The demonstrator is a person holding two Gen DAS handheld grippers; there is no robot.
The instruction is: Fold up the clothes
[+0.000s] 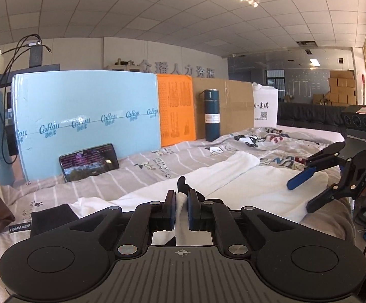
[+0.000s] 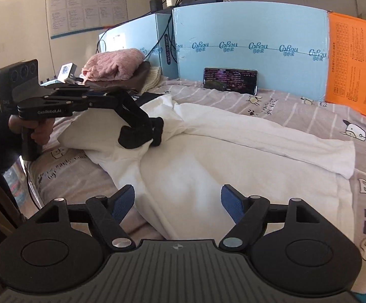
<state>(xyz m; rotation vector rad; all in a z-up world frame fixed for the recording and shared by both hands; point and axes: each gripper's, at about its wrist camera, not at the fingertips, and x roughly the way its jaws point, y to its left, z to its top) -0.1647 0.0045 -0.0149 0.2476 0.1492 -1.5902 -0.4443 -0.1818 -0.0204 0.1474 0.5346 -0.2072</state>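
Two tools: left tool (image 1: 181,203) pinches white garment (image 2: 195,156) fold, right tool (image 2: 177,202) gapes empty above it; carry fold over flat, keeping cloth taut on bed (image 2: 296,106).

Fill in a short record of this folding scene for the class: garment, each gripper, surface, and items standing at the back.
garment: white garment spread flat, one sleeve stretched out
left gripper: shut on a fold of the white garment
right gripper: open above the garment, nothing between its pads
surface: bed sheet, grey striped with cartoon prints
back items: phone leaning on a blue board; dark flask; orange sheet
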